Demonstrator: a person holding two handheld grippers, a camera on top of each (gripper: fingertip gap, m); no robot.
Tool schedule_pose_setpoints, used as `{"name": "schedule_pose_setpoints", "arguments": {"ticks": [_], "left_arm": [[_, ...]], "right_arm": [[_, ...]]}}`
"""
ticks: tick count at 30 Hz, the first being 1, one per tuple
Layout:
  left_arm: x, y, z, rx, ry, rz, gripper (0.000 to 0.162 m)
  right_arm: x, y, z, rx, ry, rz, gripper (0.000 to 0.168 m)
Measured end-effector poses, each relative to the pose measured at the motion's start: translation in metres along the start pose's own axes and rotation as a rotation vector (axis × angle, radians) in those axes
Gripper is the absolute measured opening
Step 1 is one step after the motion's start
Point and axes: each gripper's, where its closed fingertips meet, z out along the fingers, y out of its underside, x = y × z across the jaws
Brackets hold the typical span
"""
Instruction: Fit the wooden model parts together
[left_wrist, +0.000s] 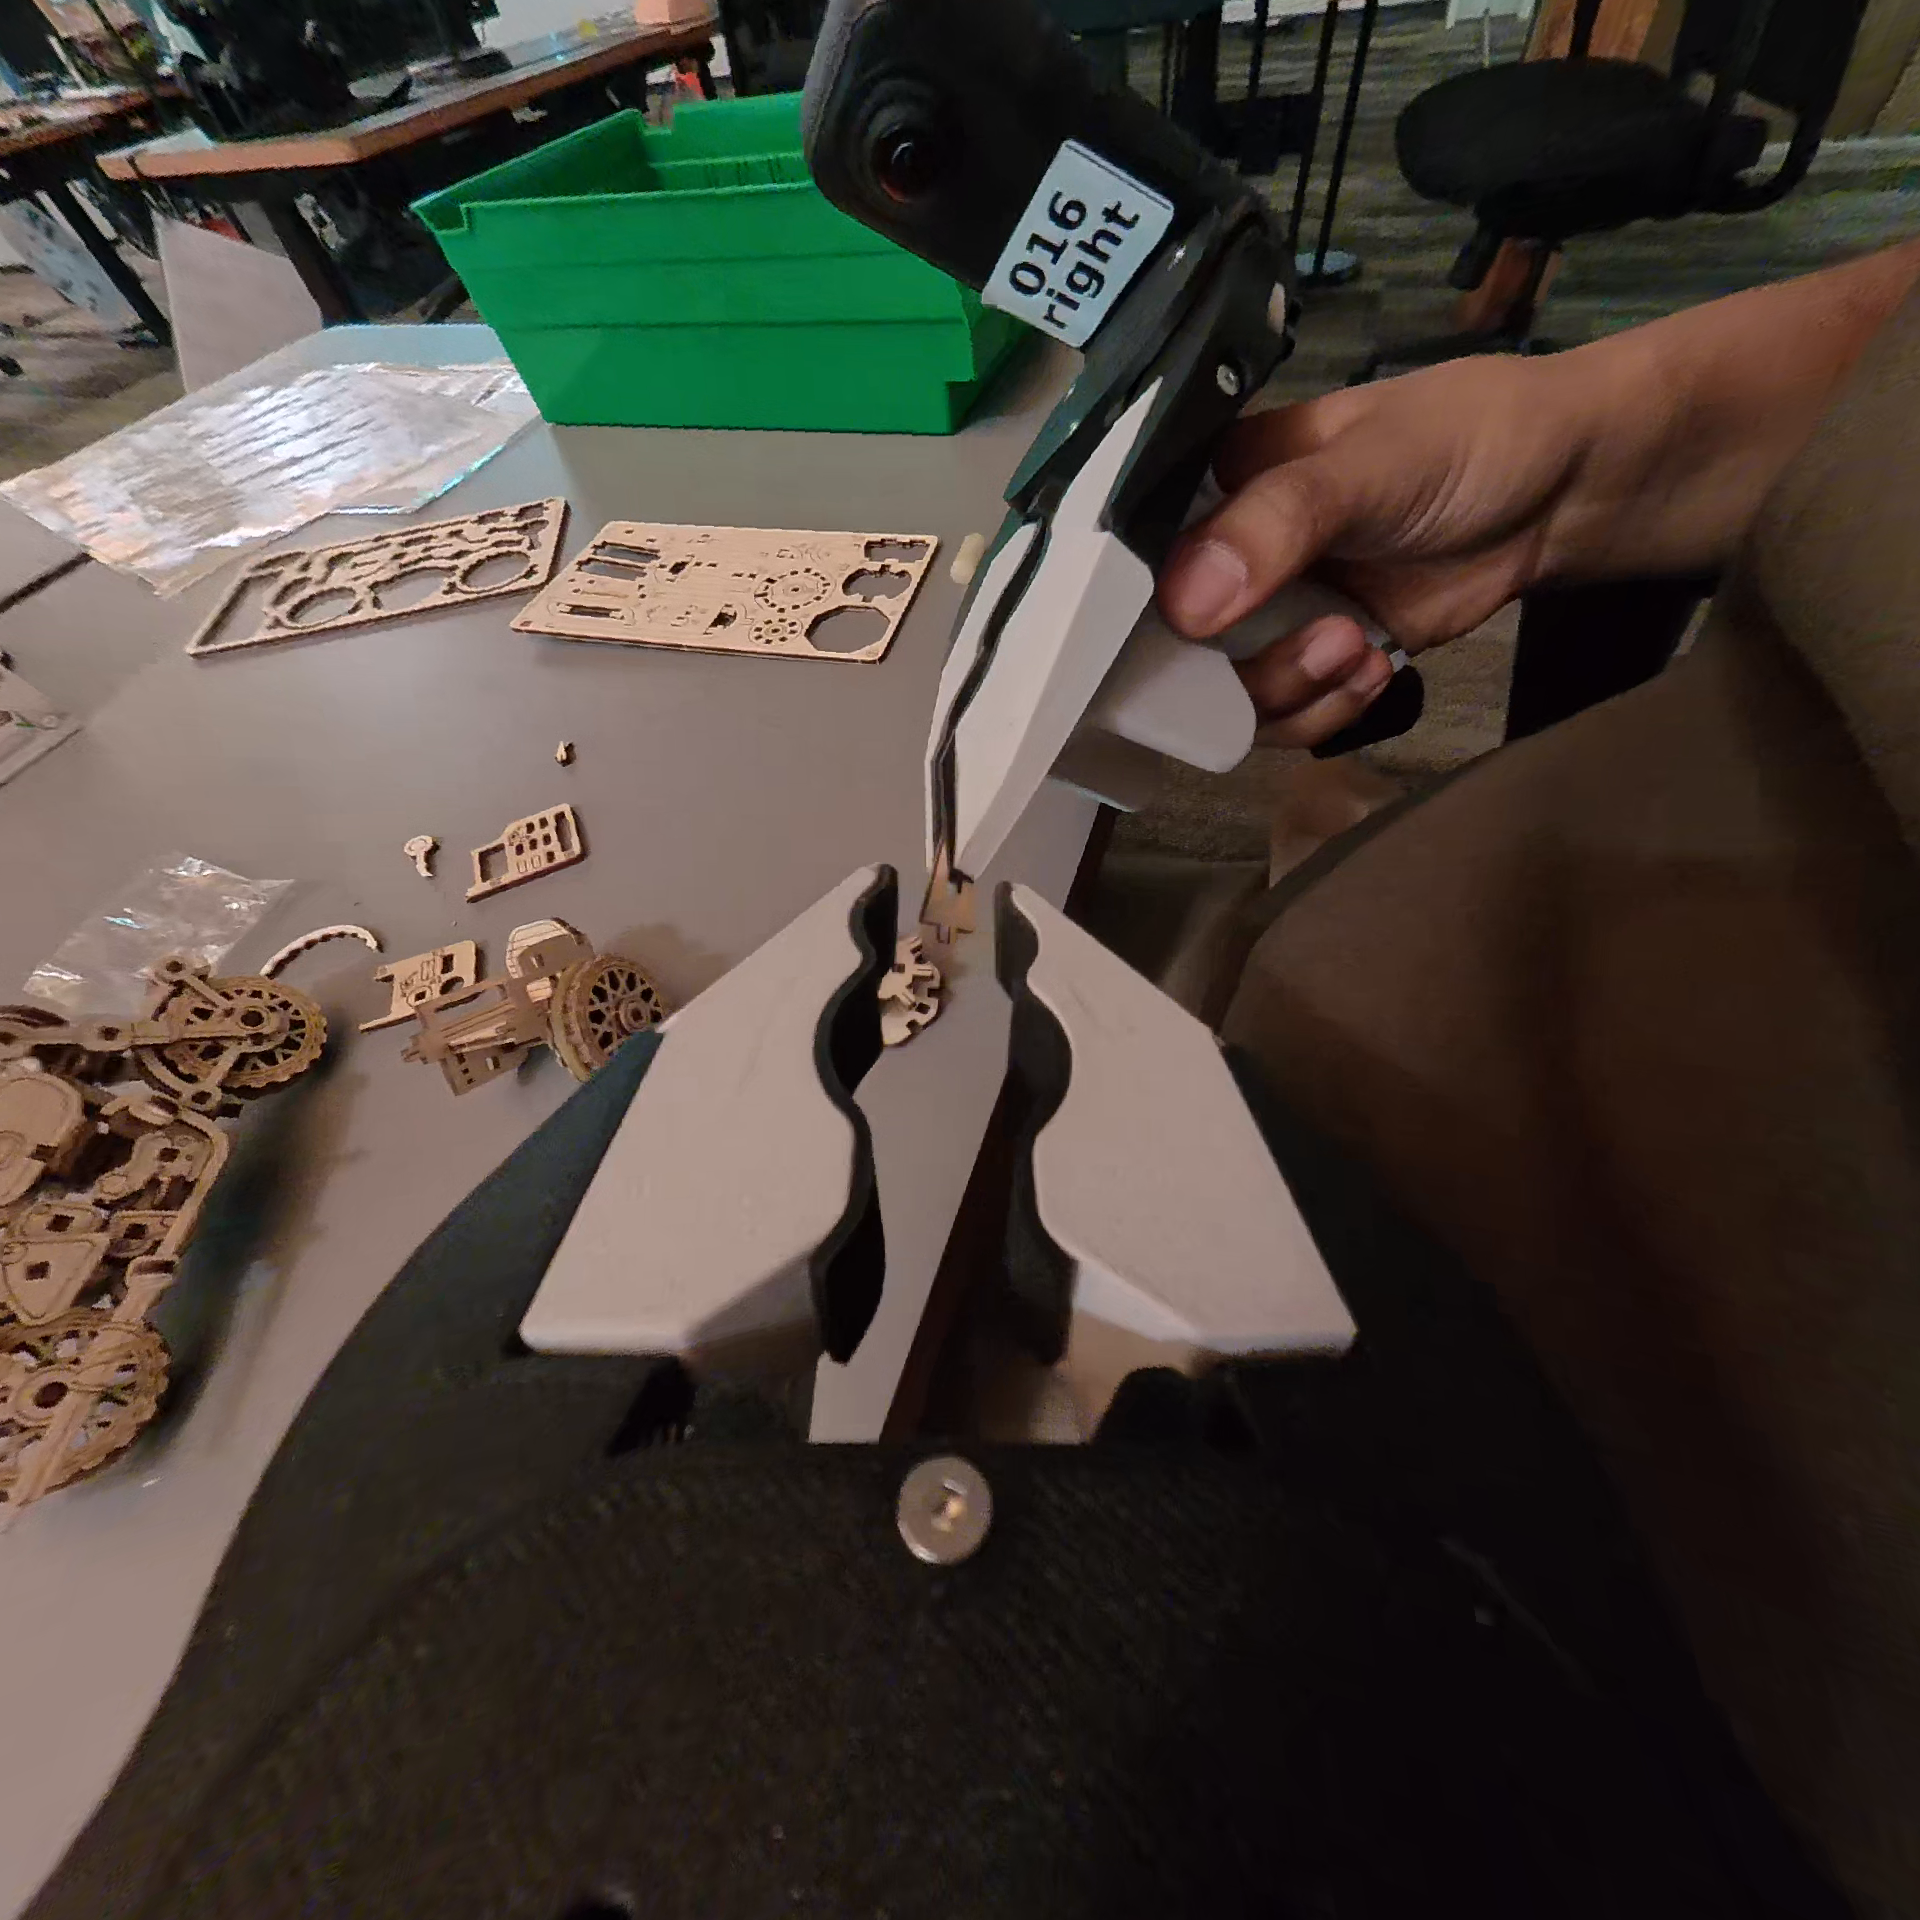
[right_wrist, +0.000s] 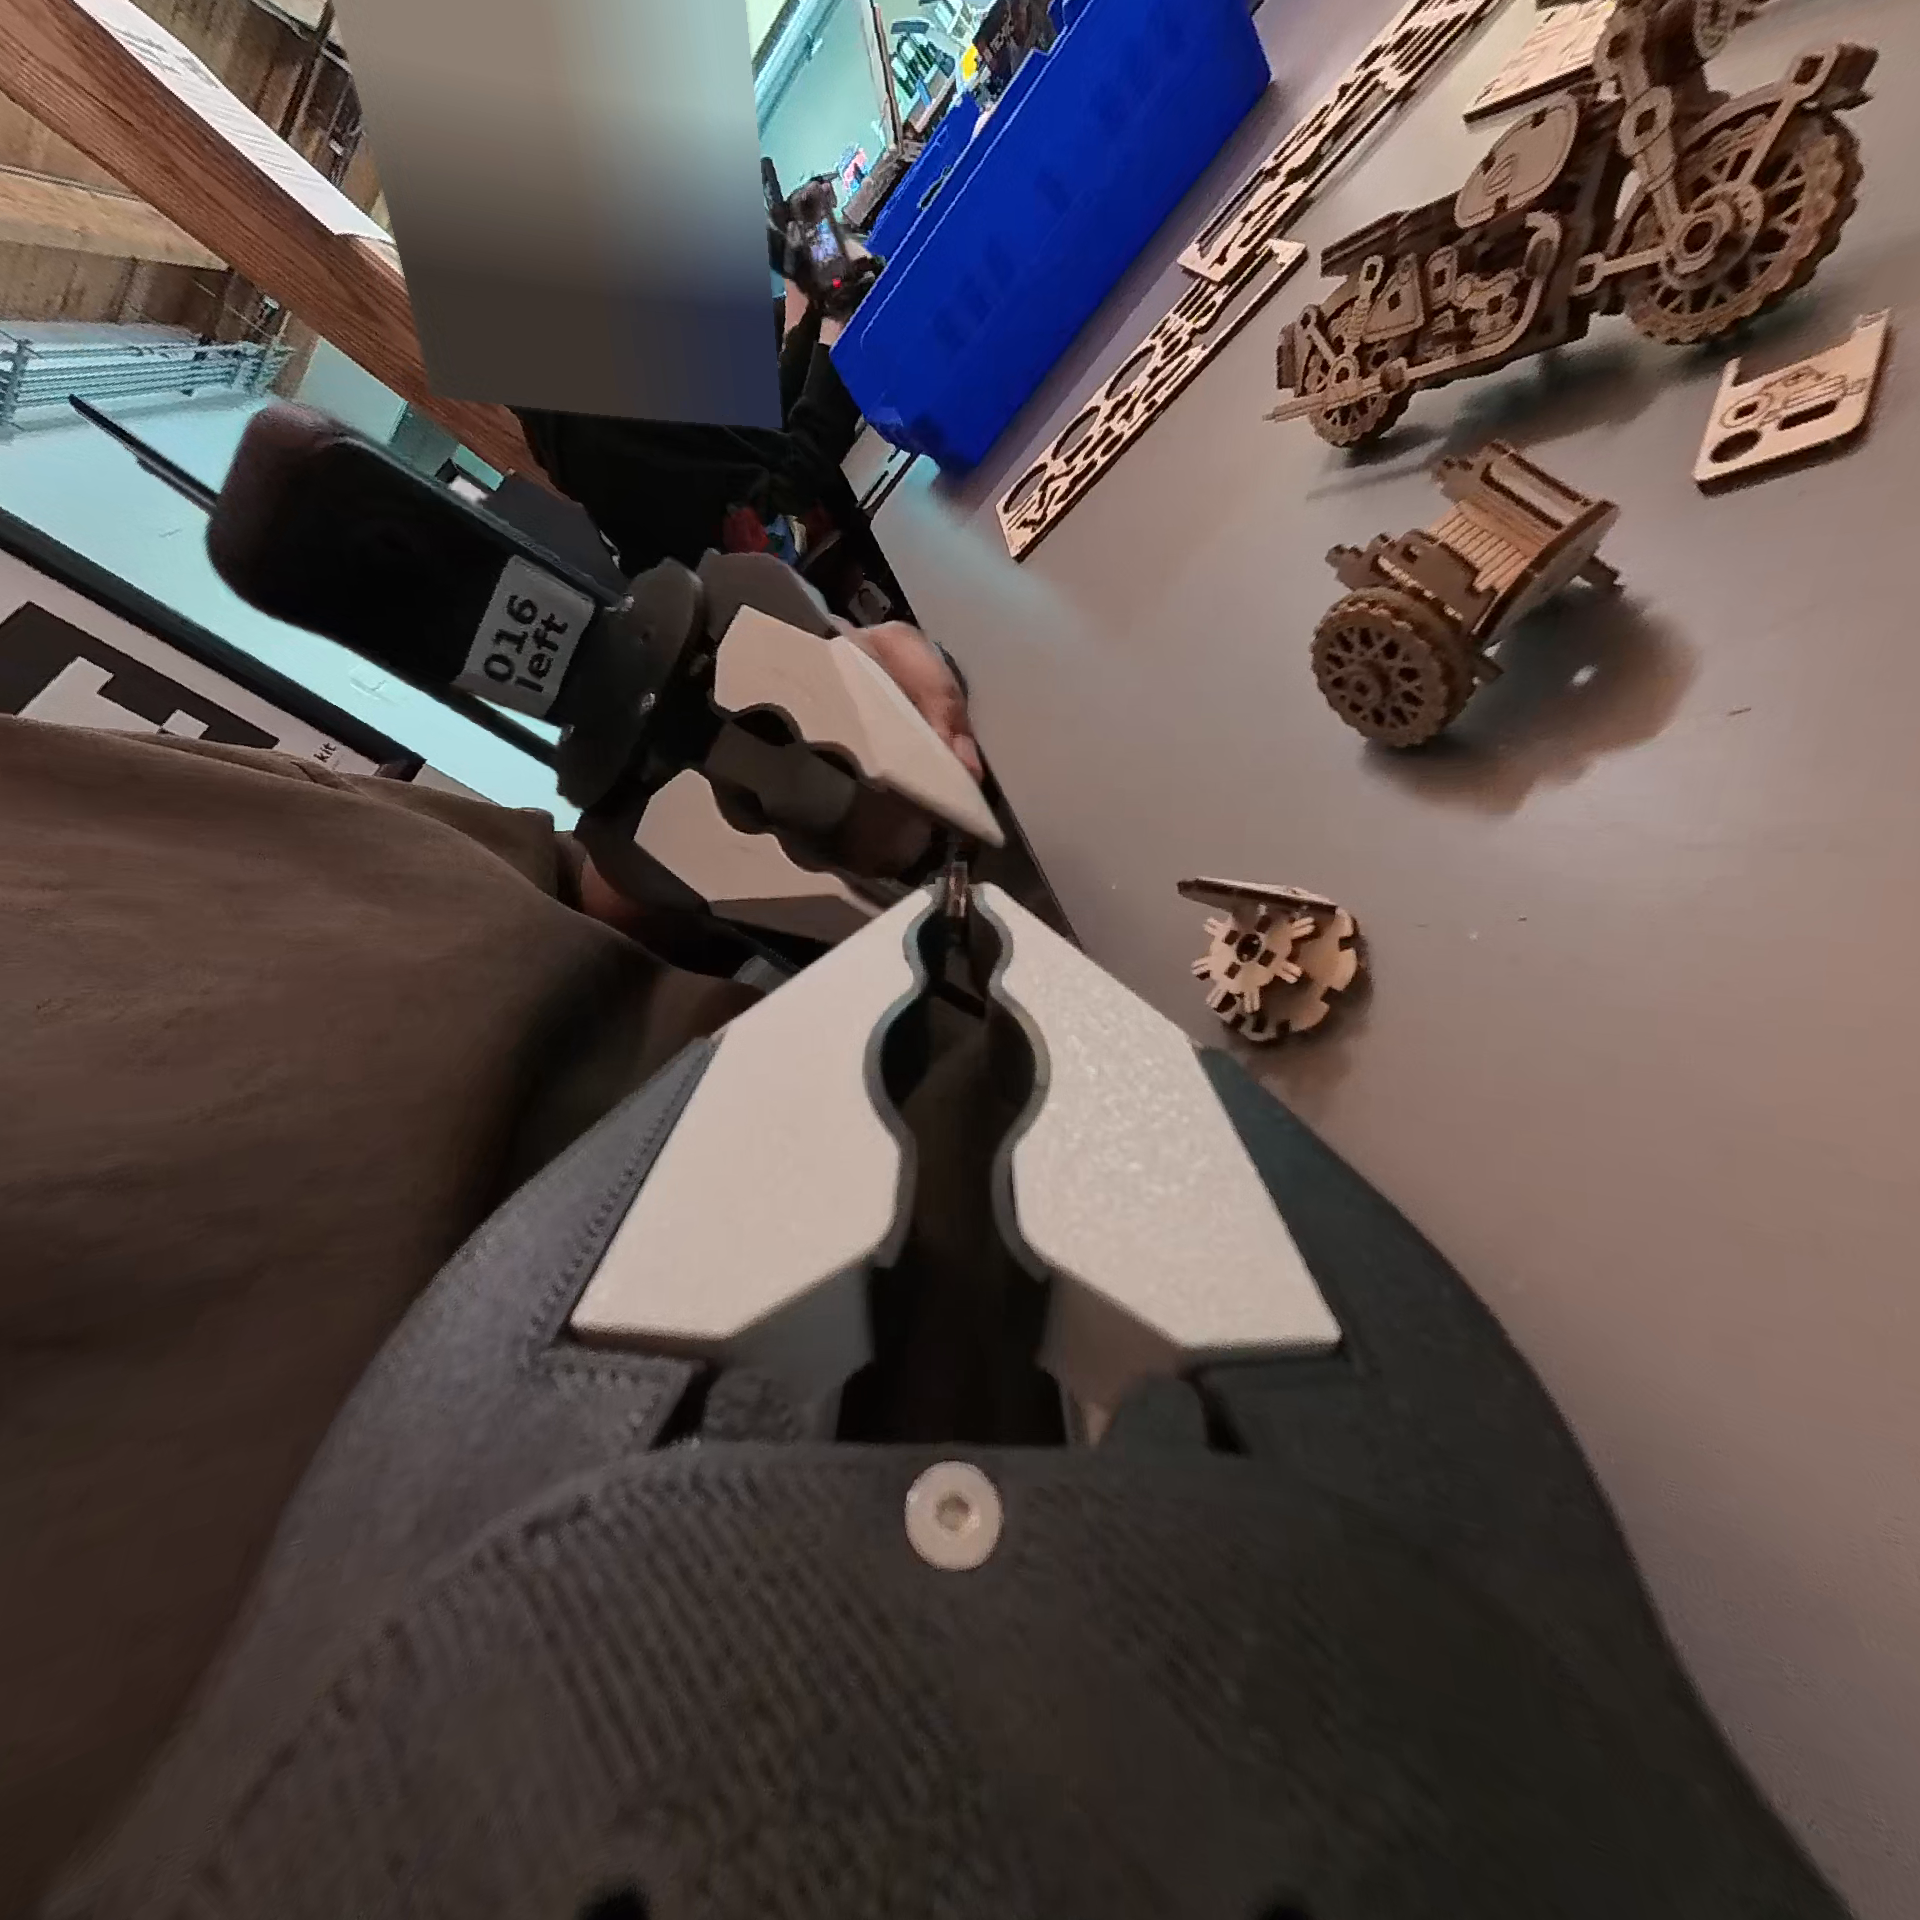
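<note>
My right gripper comes down from above and is shut on a small flat wooden part, held by its top edge. The part hangs between the tips of my left gripper, which is open and empty. Just below, a small wooden gear piece lies on the grey table near its right edge. In the right wrist view the right gripper pinches the part at its tips. The left gripper is close in front, and the gear piece lies to the right.
A green bin and two punched wooden sheets lie at the back. A wheeled sub-assembly and a wooden motorcycle model stand on the table, with loose small parts. A blue bin stands at one end. Less than 4 cm separates the two grippers' tips. Both grippers' tips are roughly 6 cm from the gear piece.
</note>
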Motion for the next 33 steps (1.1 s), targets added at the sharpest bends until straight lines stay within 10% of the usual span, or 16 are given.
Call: {"name": "schedule_pose_setpoints", "arguments": {"ticks": [8,33], "left_arm": [[-0.004,-0.018,-0.012,0.157,0.29,-0.527,0.019],[0.008,-0.02,-0.016,0.158,0.41,-0.57,0.001]], "right_arm": [[-0.011,-0.012,-0.009,0.048,-0.064,-0.077,0.0],[-0.023,-0.017,-0.01,0.058,-0.056,-0.248,0.001]]}}
